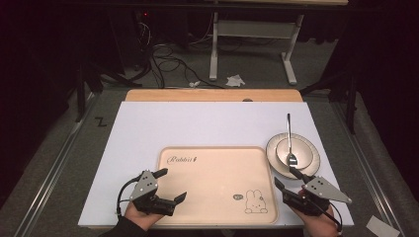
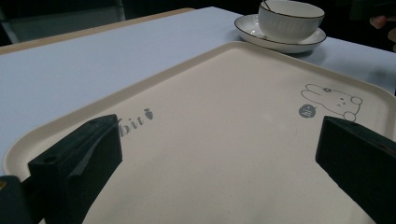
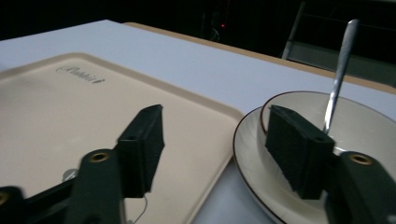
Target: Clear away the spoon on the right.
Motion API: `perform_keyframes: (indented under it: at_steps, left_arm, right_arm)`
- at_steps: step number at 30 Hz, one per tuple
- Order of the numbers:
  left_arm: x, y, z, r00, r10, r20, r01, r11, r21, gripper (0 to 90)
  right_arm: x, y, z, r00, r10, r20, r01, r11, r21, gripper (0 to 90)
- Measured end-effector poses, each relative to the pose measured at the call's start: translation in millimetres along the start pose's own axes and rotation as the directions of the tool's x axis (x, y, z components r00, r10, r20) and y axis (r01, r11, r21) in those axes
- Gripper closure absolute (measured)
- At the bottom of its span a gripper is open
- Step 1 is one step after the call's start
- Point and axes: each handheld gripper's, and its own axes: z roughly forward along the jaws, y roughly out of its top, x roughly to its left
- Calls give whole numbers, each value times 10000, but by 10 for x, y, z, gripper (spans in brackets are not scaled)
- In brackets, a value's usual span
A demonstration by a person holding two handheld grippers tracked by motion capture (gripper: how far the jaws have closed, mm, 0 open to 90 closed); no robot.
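A beige tray (image 1: pixel 217 182) with a rabbit print lies at the near middle of the white board. To its right a white saucer (image 1: pixel 312 159) carries a small bowl (image 1: pixel 282 147) with a metal utensil (image 1: pixel 289 132) leaning in it, handle pointing away. My left gripper (image 1: pixel 170 184) hovers open over the tray's left edge, its jaws wide apart above the tray (image 2: pixel 224 107). My right gripper (image 1: pixel 285 177) sits open at the tray's right edge, one jaw over the tray (image 3: pixel 70 116), the other in front of the bowl (image 3: pixel 364 126) above the saucer (image 3: pixel 247 149). Nothing lies between its pads. The utensil (image 3: pixel 338 79) rises behind.
The white board (image 1: pixel 197 123) covers a wooden tabletop (image 1: pixel 212 95). Beyond it are floor cables (image 1: pixel 168 64), a white table frame (image 1: pixel 213 44) and crumpled paper (image 1: pixel 235 80). A paper scrap (image 1: pixel 380 227) lies at the bottom right. The bowl on its saucer (image 2: pixel 280 44) stands past the tray's far corner.
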Motion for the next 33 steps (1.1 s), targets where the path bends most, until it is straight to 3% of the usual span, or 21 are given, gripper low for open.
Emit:
perform_keyframes:
  at_steps: [3,10,13,17,24,28,29,30,33]
  left_arm:
    - [3,1,-4,10000,-13,-12,13,10000,-7,11]
    - [17,0,-11,10000,-78,-47,78,10000,-62,12]
    - [24,2,-7,9999,-111,-21,111,9999,-58,13]
    - [19,5,-17,10000,-83,13,83,9999,-104,13]
    - [32,12,-36,9999,-91,96,92,9998,-172,13]
    - [39,17,-51,9999,-101,121,104,9997,-242,14]
    - [38,18,-51,9998,-130,134,134,9995,-272,14]
    - [39,20,-51,9998,-126,135,130,9995,-286,14]
    - [39,22,-51,9998,-129,148,134,9994,-313,14]
  right_arm:
    - [0,1,-1,10000,-2,-8,2,10000,-14,558]
    - [-15,29,-32,9999,33,137,-33,10000,-64,728]
    - [-36,52,-58,9999,96,80,-95,9999,-145,741]
    - [-82,113,-107,9986,366,385,-353,9988,-347,828]
    - [-177,261,-131,9964,484,698,-478,9988,-100,900]
    - [-280,377,-100,9879,885,1276,-891,9960,-14,900]
    - [-343,431,-57,9814,1051,1608,-1074,9942,59,900]
    - [-343,431,-57,9814,1051,1608,-1074,9942,59,900]
    - [-476,518,62,9709,1285,2019,-1329,9911,84,900]
